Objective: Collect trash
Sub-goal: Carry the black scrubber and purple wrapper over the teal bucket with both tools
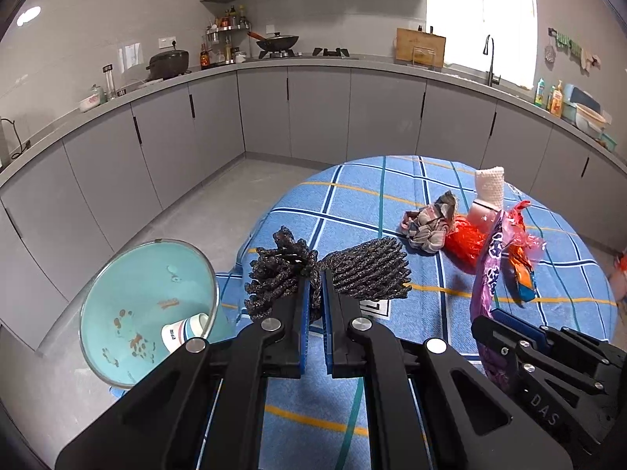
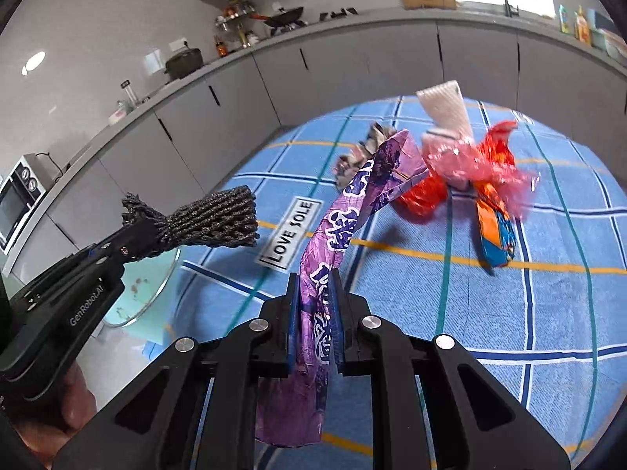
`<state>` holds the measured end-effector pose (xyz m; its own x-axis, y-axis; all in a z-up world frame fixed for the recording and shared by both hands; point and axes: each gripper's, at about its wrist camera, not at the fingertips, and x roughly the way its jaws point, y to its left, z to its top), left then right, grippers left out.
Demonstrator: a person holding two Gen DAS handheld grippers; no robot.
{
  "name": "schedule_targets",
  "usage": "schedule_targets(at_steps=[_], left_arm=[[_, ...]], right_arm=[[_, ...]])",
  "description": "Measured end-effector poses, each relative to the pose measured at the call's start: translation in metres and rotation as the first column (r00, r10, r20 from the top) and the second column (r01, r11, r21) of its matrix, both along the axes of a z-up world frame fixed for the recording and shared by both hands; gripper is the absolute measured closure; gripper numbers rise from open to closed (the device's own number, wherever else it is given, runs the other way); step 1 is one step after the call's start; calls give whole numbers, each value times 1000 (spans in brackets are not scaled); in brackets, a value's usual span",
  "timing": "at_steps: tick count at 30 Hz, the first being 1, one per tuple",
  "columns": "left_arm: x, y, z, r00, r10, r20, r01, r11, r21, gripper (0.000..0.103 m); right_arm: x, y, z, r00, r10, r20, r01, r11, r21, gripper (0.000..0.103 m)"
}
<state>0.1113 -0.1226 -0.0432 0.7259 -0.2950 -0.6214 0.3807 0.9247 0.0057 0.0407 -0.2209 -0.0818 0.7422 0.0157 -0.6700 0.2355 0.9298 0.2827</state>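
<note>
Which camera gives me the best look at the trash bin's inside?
Left wrist view: the teal trash bin tips its open mouth toward the camera, with a paper cup inside. The right wrist view shows only part of its rim and wall behind the left gripper.

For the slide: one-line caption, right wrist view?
Right gripper shut on a purple wrapper above the blue checked tablecloth; left gripper holds dark foam netting.

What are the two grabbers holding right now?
Left gripper: shut on the dark grey foam net sleeve.
Right gripper: shut on the long purple plastic wrapper.
</note>
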Motion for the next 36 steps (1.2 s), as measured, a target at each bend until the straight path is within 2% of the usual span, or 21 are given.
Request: schedule_targets(at_steps=[22,36], left_arm=[[-13,29,17,999,39,32,-37,998,-45,97],[-9,50,16,996,85,28,-83,995,-61,97]], right_arm=[[0,33,31,994,56,96,-46,994,-95,88],[11,44,29,992,89,86,-80,991,-106,88]])
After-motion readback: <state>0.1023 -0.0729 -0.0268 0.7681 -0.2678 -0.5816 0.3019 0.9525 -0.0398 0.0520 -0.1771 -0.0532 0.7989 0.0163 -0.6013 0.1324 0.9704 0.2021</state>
